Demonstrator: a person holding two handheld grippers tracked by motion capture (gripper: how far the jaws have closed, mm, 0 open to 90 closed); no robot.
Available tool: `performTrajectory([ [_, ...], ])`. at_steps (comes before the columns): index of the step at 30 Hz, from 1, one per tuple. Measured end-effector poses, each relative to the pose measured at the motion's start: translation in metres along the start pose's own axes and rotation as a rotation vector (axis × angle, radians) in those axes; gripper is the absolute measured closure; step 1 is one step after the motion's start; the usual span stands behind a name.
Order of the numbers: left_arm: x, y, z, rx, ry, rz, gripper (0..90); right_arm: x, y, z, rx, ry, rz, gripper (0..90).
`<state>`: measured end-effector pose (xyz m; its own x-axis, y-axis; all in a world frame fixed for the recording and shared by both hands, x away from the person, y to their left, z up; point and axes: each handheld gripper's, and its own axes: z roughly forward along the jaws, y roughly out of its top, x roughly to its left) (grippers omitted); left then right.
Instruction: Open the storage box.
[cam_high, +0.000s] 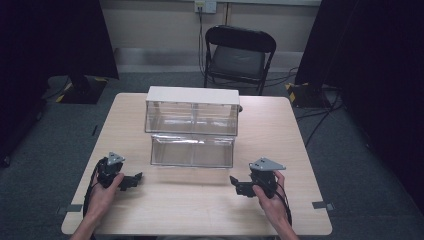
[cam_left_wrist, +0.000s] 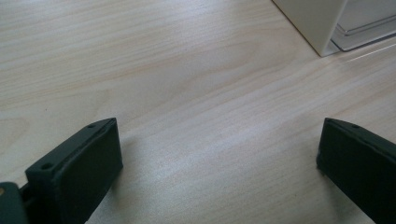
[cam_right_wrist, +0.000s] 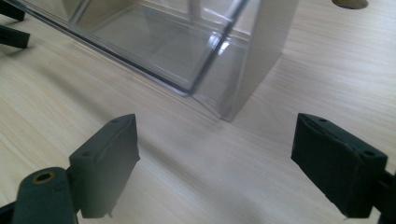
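I see the clear plastic two-drawer cabinet with a white shell (cam_right_wrist: 187, 51) ahead of my right gripper (cam_right_wrist: 215, 154), beyond its jaws. Both my grippers' jaws gape wide, gripping nothing, over the pale wooden worktop (cam_left_wrist: 187, 93); the left gripper (cam_left_wrist: 217, 163) has the cabinet's corner up ahead to the right.

The table (cam_high: 200, 210) is viewed from above the person's side, looking forward and down, with a folding chair (cam_high: 239, 55) at 12 o'clock. From the left gripper view, bare tabletop is seen at close range, the drawer unit (cam_left_wrist: 322, 23) cut off at 1 o'clock. From the right gripper view, the same unit (cam_right_wrist: 187, 46) is seen close at 11 o'clock.
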<state>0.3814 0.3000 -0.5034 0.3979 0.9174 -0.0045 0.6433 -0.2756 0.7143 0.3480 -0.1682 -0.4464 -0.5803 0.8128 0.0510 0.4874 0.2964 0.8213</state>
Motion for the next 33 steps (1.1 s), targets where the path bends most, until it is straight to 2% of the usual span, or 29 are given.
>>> performTrajectory([
  [4,0.0,0.0,0.0,0.0,0.0,-0.001,0.0,0.008,0.005,0.007,0.014,0.017,-0.026,14.3],
  [8,0.0,0.0,0.0,0.0,0.0,0.0,0.0,0.011,0.01,0.014,0.019,0.032,-0.033,14.3],
  [24,0.0,0.0,0.0,0.0,0.0,-0.001,0.0,0.014,0.014,0.055,0.071,0.027,0.006,14.4],
  [29,0.0,0.0,0.0,0.0,0.0,-0.001,0.0,0.016,0.015,0.063,0.092,0.025,-0.01,14.3],
  [33,0.0,0.001,0.001,0.0,0.002,-0.002,0.0,0.014,0.014,0.07,0.087,0.016,0.026,14.4],
])
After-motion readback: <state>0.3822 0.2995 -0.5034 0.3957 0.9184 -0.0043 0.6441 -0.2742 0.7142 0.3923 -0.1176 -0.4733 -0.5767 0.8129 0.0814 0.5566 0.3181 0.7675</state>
